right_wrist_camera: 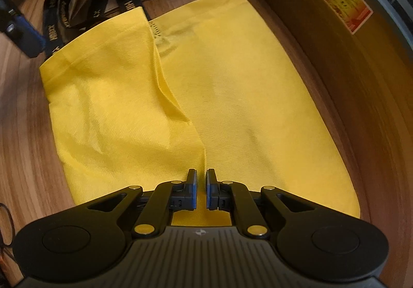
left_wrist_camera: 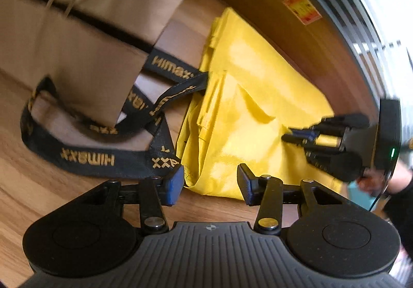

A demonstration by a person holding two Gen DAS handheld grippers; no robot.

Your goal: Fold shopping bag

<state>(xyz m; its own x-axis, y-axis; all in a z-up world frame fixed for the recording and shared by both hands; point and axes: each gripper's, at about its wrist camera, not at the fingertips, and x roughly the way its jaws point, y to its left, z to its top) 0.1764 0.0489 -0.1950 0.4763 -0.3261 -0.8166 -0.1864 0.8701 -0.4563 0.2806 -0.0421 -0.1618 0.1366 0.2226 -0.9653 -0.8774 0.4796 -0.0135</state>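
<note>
Left wrist, black straps (left_wrist_camera: 85, 158) reading "Himaxx", left tongs (left_wrist_camera: 210, 184) wide, right tongs (right_wrist_camera: 201, 189) nearly closed

A wood-grain laminate tabletop (right_wrist_camera: 23, 117) with a raised wooden back edge is seen. A flat yellow non-woven fabric shopping bag (right_wrist_camera: 232, 96) is spread on it, black printed straps (left_wrist_camera: 87, 158) and brown paper bags (left_wrist_camera: 64, 50) laid at its far left.

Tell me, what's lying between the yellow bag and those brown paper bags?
Black straps with gold lettering, the yellow bag's handles, run under the paper bags; clearest in the left wrist view.
</note>
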